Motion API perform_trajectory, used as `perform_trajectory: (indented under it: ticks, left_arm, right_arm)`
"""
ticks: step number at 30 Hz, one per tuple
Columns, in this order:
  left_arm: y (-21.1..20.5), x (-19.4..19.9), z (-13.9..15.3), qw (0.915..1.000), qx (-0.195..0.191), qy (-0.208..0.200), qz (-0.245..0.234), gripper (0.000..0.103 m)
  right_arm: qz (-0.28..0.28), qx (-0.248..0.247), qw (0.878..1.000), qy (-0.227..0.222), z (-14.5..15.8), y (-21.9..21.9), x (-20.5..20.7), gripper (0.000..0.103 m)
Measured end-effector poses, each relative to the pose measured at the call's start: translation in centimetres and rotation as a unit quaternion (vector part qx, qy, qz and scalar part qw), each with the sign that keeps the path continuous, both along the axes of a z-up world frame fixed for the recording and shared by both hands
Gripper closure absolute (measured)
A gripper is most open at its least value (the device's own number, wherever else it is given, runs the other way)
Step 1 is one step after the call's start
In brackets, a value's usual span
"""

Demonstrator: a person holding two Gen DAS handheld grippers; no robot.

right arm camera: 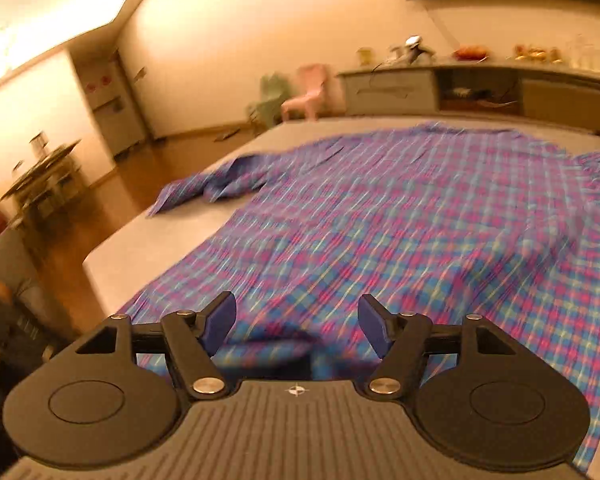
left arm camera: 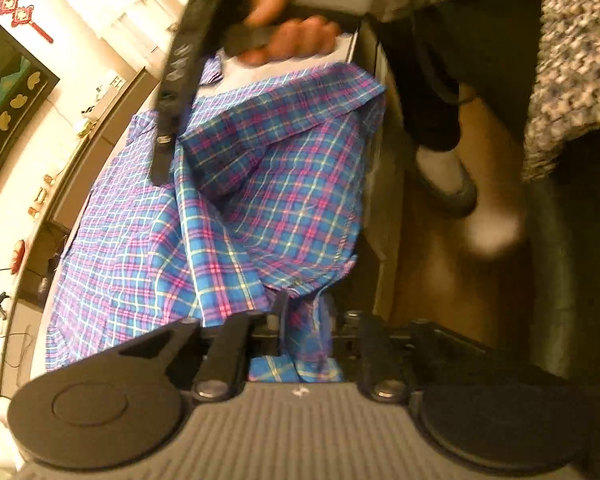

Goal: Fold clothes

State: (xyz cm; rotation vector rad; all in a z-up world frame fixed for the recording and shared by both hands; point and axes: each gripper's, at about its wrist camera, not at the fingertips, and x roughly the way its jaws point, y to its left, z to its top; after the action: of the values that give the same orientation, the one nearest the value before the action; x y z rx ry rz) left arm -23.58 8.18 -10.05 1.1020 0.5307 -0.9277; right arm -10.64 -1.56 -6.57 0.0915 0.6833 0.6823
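A blue, pink and yellow plaid shirt (right arm camera: 400, 220) lies spread on a grey table (right arm camera: 140, 248), one sleeve (right arm camera: 216, 184) stretched out to the far left. My right gripper (right arm camera: 296, 316) is open and empty, just above the shirt's near hem. In the left wrist view my left gripper (left arm camera: 300, 320) is shut on a fold of the plaid shirt (left arm camera: 260, 200) and holds it lifted at the table's edge. The right gripper (left arm camera: 172, 120) and the hand holding it show at the top of that view, over the shirt.
A person's leg and slippered foot (left arm camera: 448, 184) stand on the wooden floor beside the table edge (left arm camera: 384, 248). A long sideboard (right arm camera: 480, 88) with small items runs along the far wall. A pink plastic chair (right arm camera: 306, 94) and a glass side table (right arm camera: 44, 172) stand on the floor.
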Motion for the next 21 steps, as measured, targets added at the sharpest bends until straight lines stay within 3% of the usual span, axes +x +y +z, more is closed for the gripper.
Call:
perform_trajectory:
  ticks: [2, 4, 8, 10, 12, 14, 16, 17, 19, 20, 21]
  left_arm:
    - [-0.2, 0.8, -1.1, 0.9997, 0.022, -0.011, 0.006, 0.085]
    - [-0.2, 0.8, -1.6, 0.9997, 0.018, 0.019, -0.006, 0.096]
    - [-0.2, -1.3, -1.5, 0.997, 0.032, 0.04, -0.058, 0.092]
    - [0.3, -1.0, 0.0, 0.9988, -0.001, 0.027, -0.04, 0.091]
    - [0.9, -0.2, 1.5, 0.9991, -0.04, 0.007, -0.01, 0.08]
    - [1.2, 1.1, 1.4, 0.9983, -0.047, -0.026, 0.022, 0.058]
    - [0.7, 2.0, -0.1, 0.9978, -0.024, -0.052, 0.034, 0.057]
    - [0.3, 2.0, -0.8, 0.998, -0.014, -0.054, 0.028, 0.058]
    - [-0.3, 2.0, -2.1, 0.998, 0.006, -0.061, 0.016, 0.062]
    - [-0.5, 1.9, -2.6, 0.9974, 0.02, -0.068, 0.016, 0.085]
    - [-0.5, 2.0, -2.7, 0.997, 0.028, -0.07, 0.019, 0.1]
  right_arm:
    - [0.016, -0.026, 1.0, -0.008, 0.1, 0.3, -1.0, 0.033]
    - [0.031, -0.053, 0.998, -0.018, 0.2, 0.6, -1.9, 0.033]
    - [0.06, -0.107, 0.992, -0.038, 0.4, 1.3, -3.9, 0.034]
    - [0.075, -0.134, 0.987, -0.048, 0.5, 1.6, -4.9, 0.034]
    - [0.089, -0.161, 0.981, -0.057, 0.6, 1.9, -5.8, 0.032]
    - [0.08, -0.181, 0.978, -0.063, 0.0, 0.9, -6.5, 0.029]
    - [0.073, -0.201, 0.975, -0.063, -0.8, 0.2, -7.0, 0.029]
    - [0.072, -0.211, 0.973, -0.061, -1.5, 0.1, -7.2, 0.032]
    - [0.083, -0.245, 0.964, -0.064, -2.7, 0.9, -7.6, 0.059]
    - [0.083, -0.265, 0.958, -0.066, -3.0, 1.2, -7.7, 0.083]
    - [0.086, -0.279, 0.954, -0.071, -3.1, 1.3, -7.9, 0.097]
